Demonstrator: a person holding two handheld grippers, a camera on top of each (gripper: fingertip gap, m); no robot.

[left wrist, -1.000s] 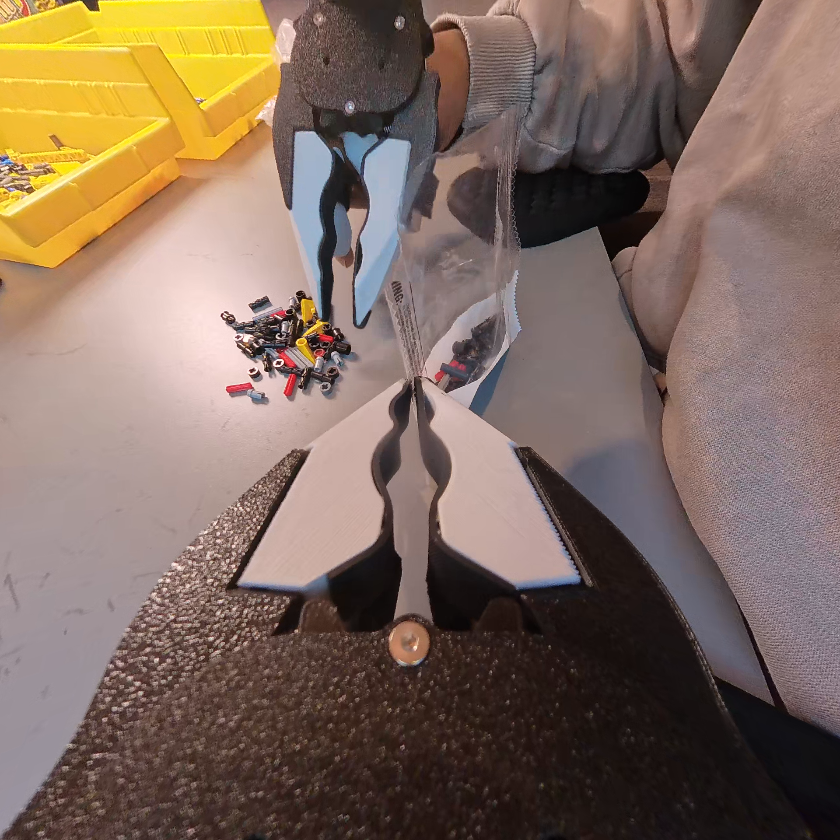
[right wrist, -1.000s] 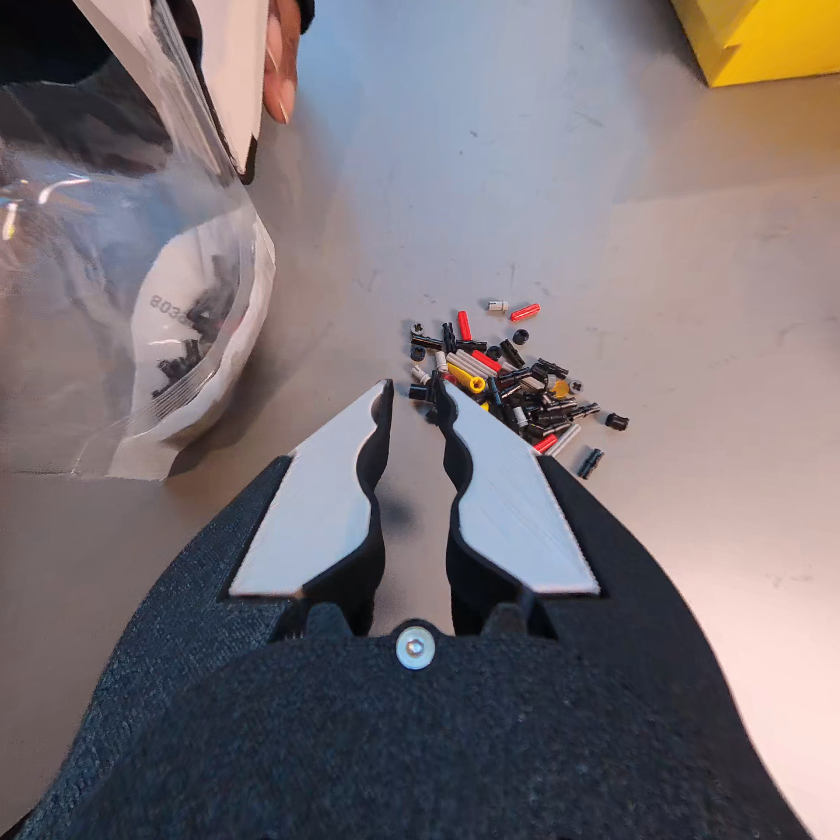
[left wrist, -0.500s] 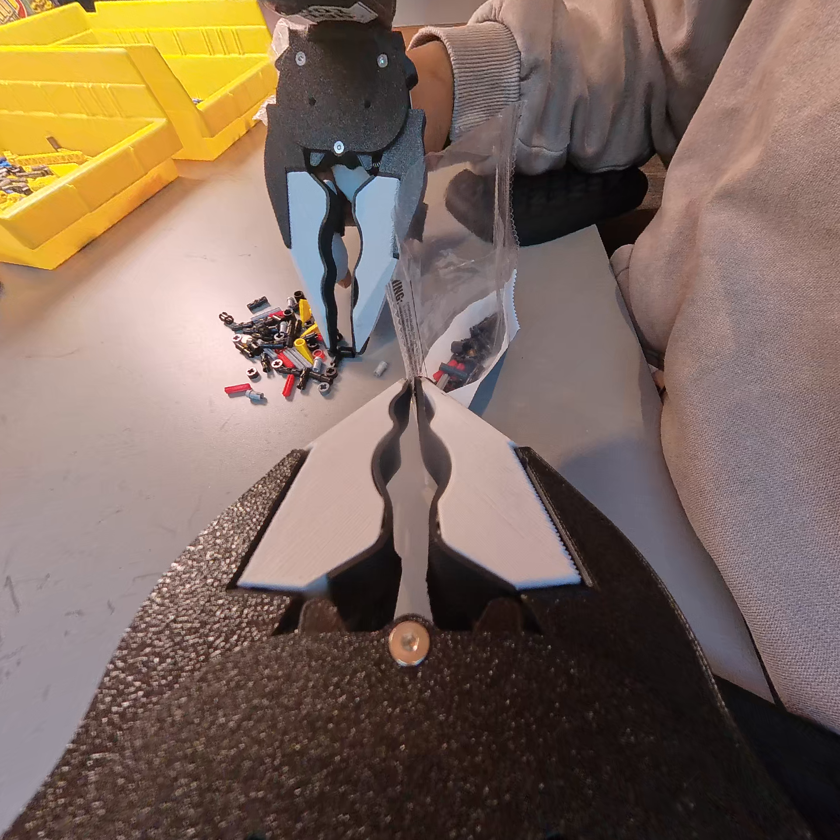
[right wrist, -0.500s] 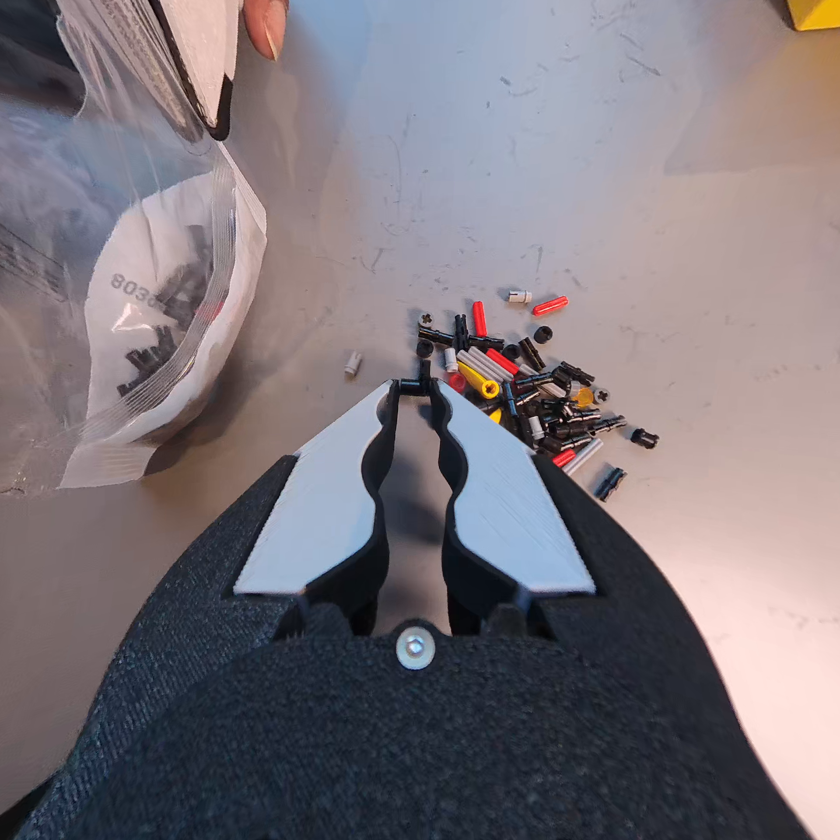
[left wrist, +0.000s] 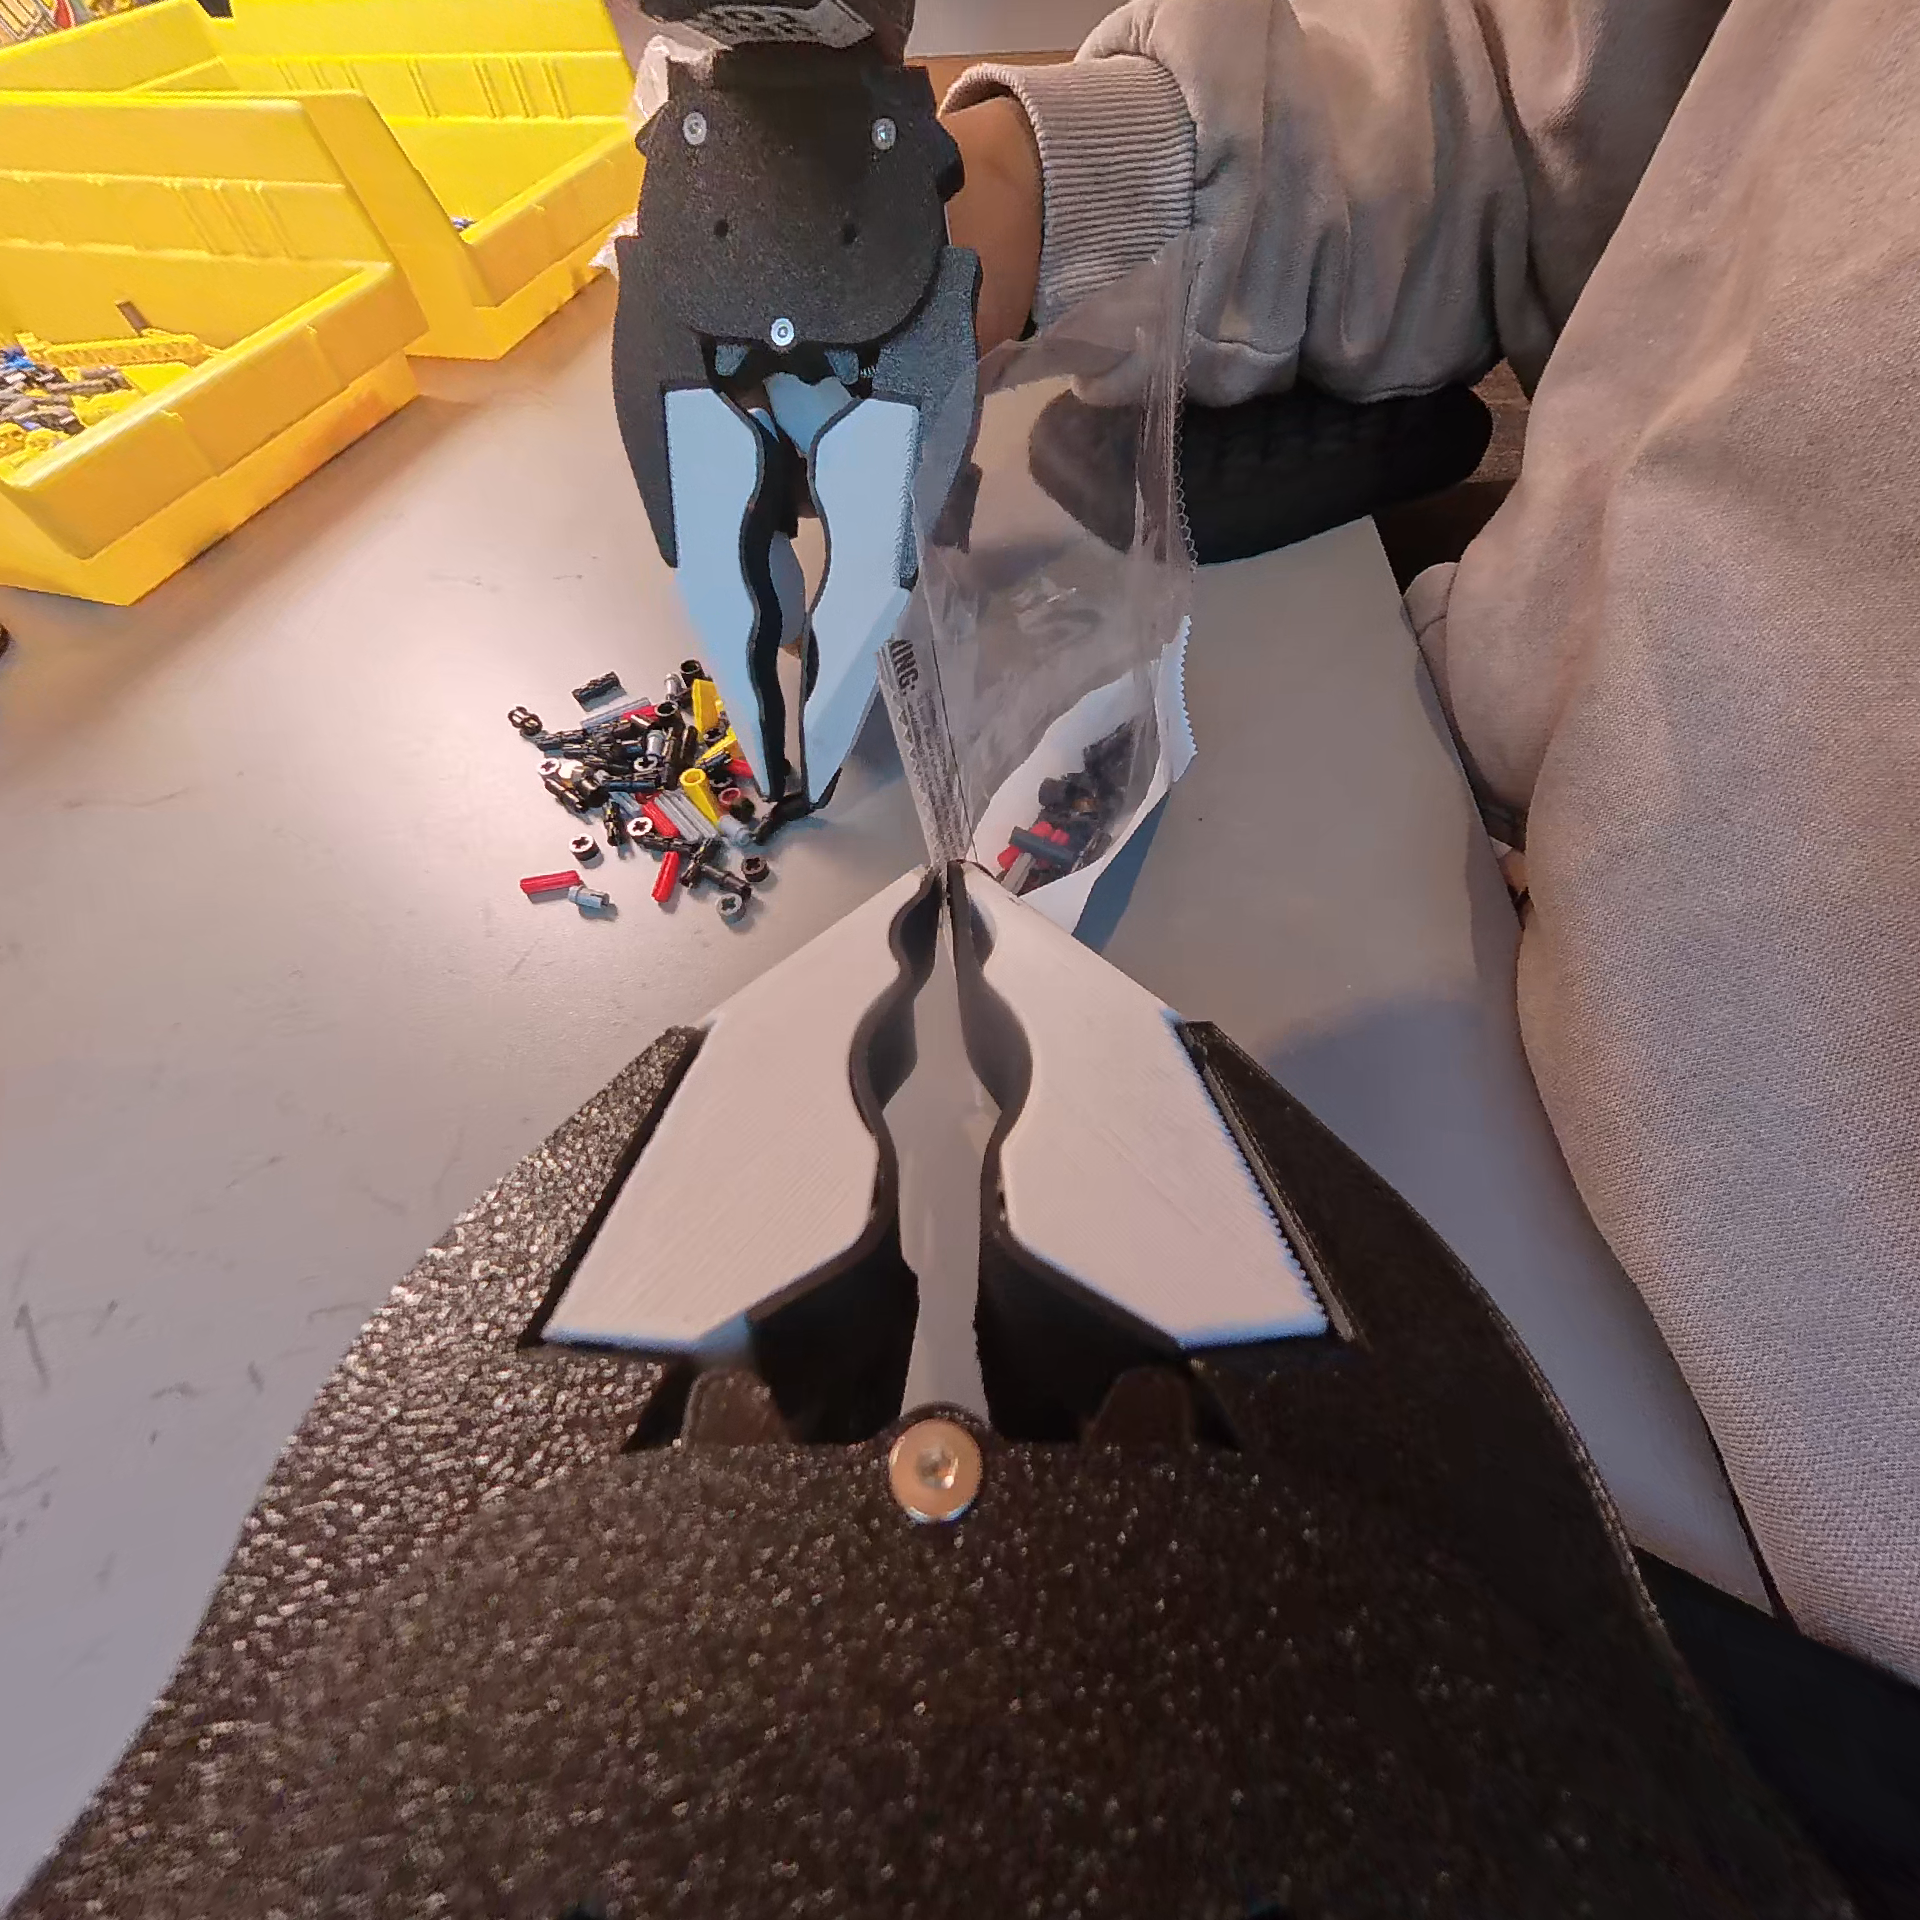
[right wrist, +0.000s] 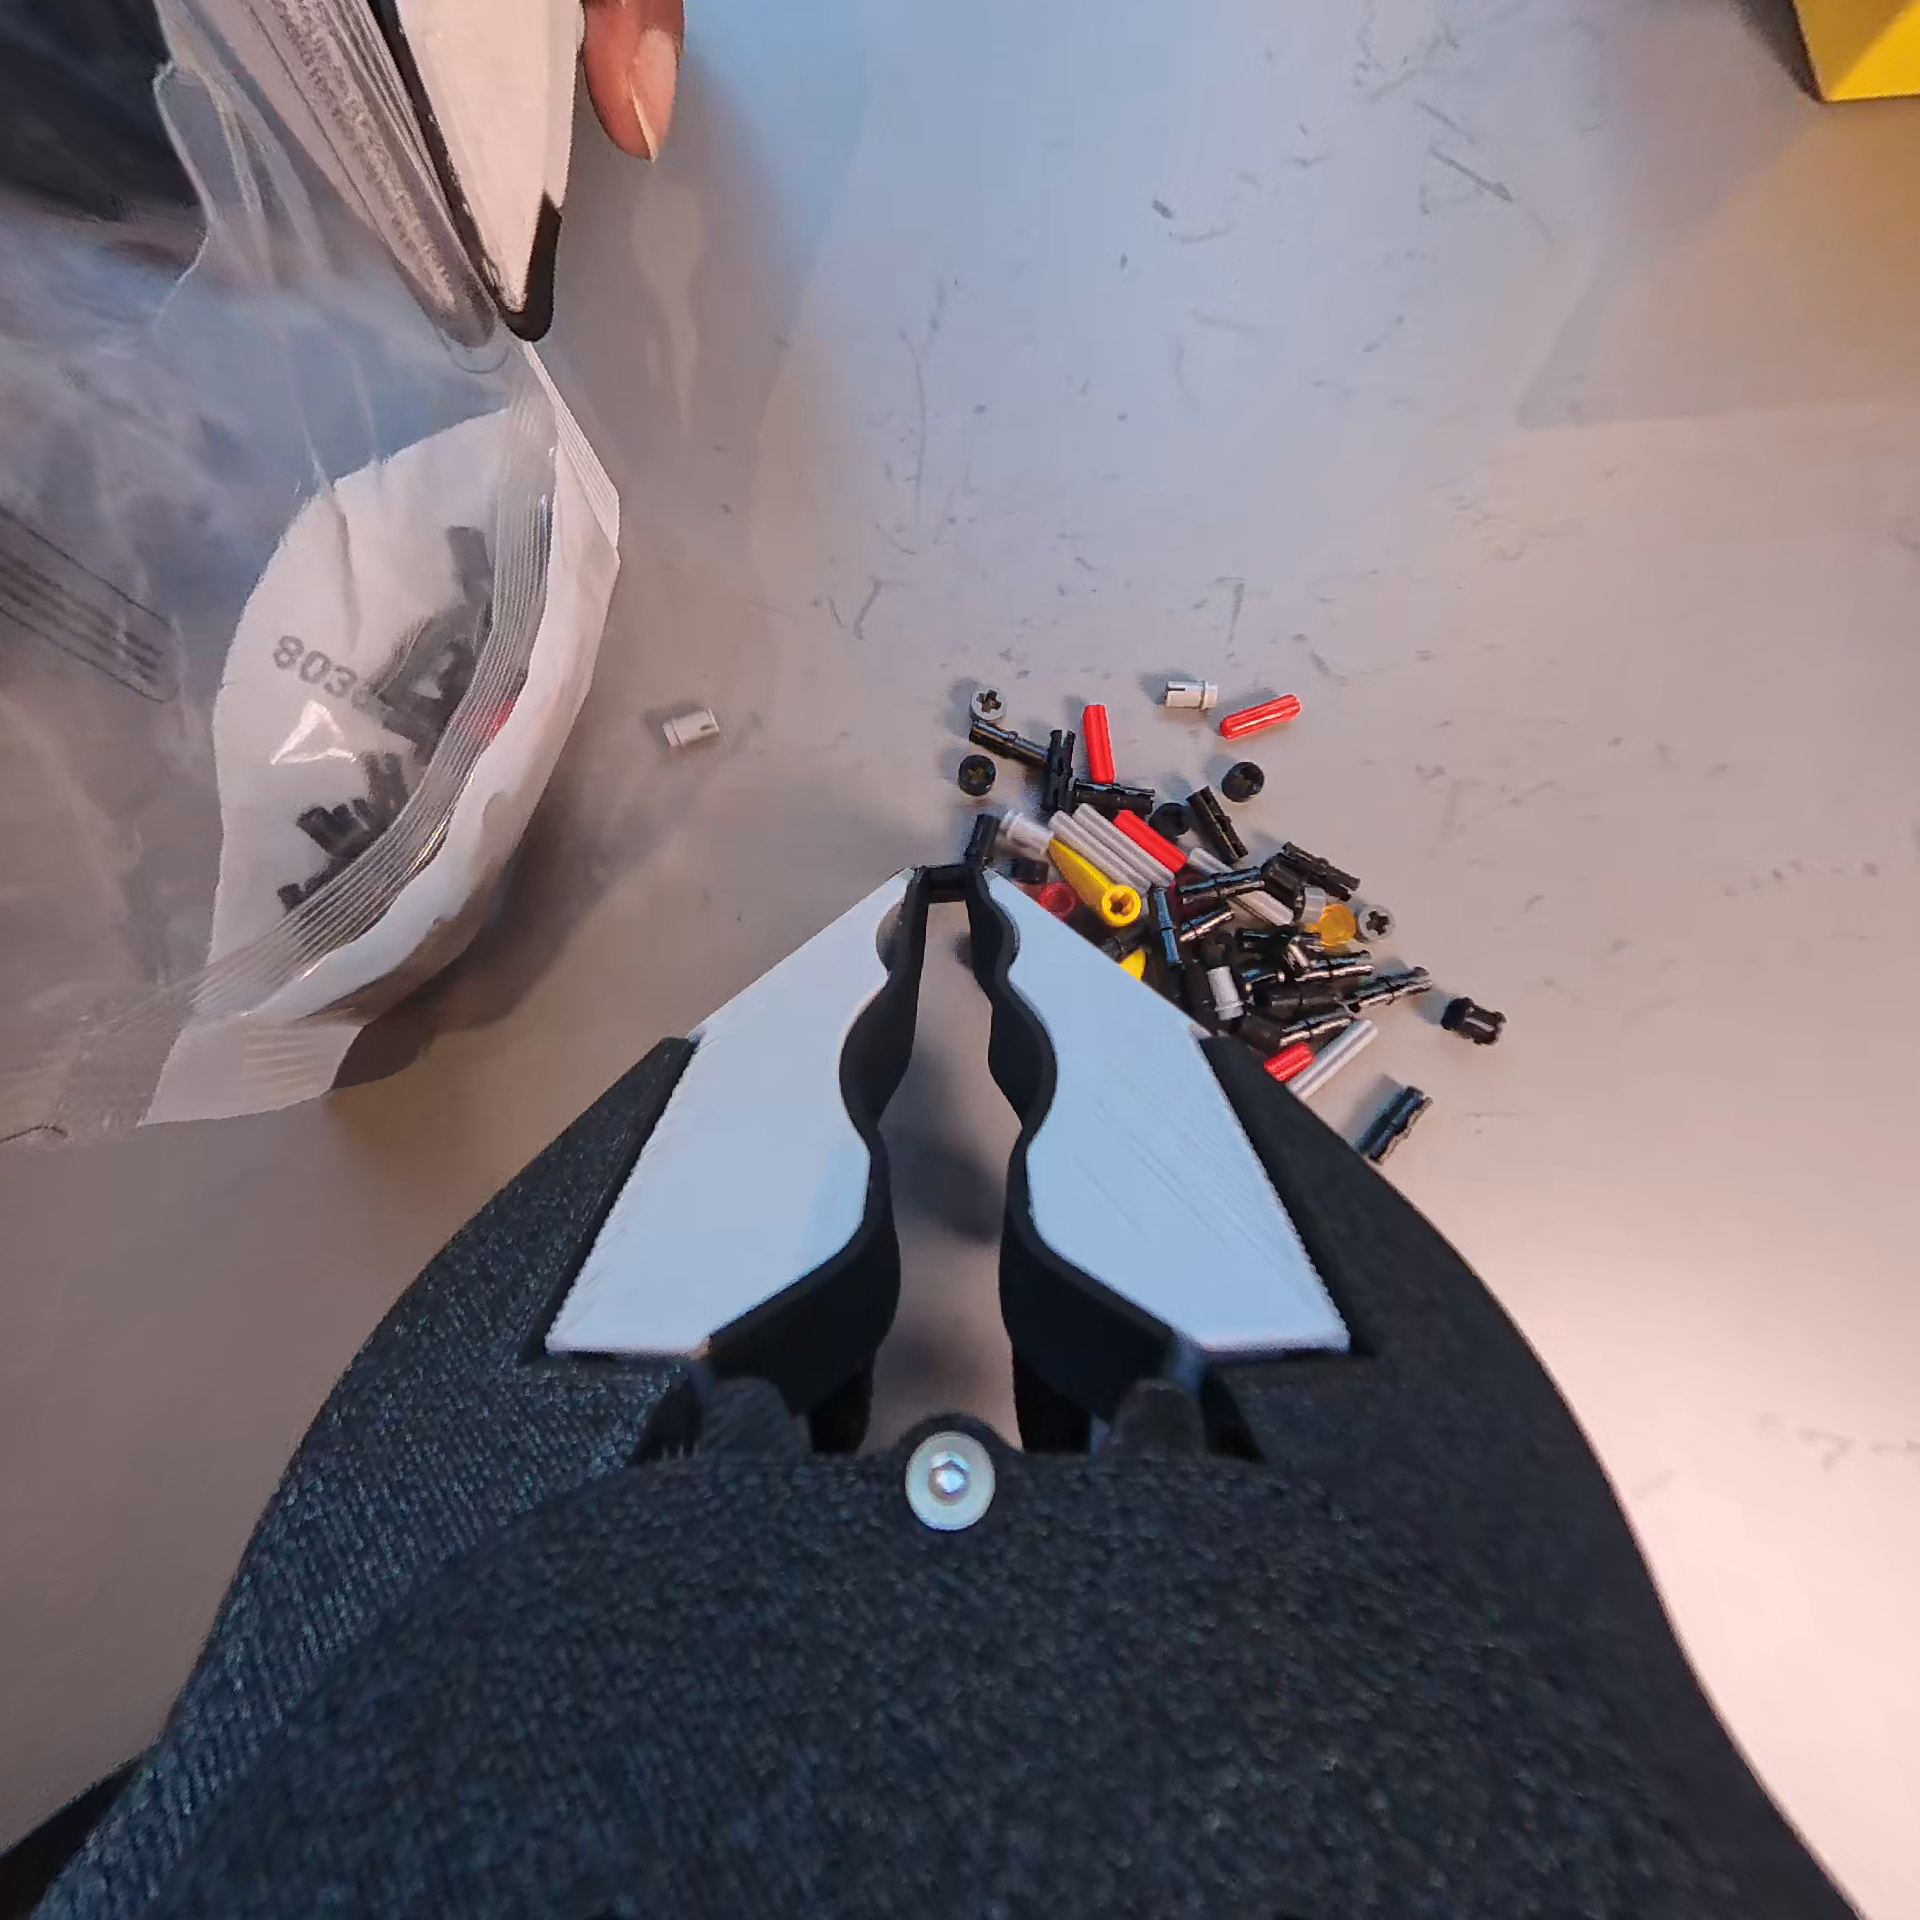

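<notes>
Clear plastic: a bag (left wrist: 1049,665) stands up from the grey counter (left wrist: 260,935), its edge pinched flat between the closed jaws of the left gripper (left wrist: 951,868). Small black and red parts sit in the bag's bottom corner, against a white printed patch.

To one side of the bag lies a pile (right wrist: 1195,894) of tiny toy-brick pins and connectors in black, grey, red and yellow, spread on the counter. The right gripper (right wrist: 945,878) points down at the near edge of this pile. Its jaws are drawn narrow, clamped on one small black pin (right wrist: 948,876) at the tips. A lone grey pin (right wrist: 691,727) lies apart, between pile and bag.

A hand (left wrist: 987,229) in a beige sleeve (left wrist: 1299,187) grips the right gripper. A fingertip (right wrist: 629,78) shows beside the left gripper in the right wrist view.

Yellow bins (left wrist: 208,260) stand at the counter's far side, well apart from the pile; one holds mixed small parts.
</notes>
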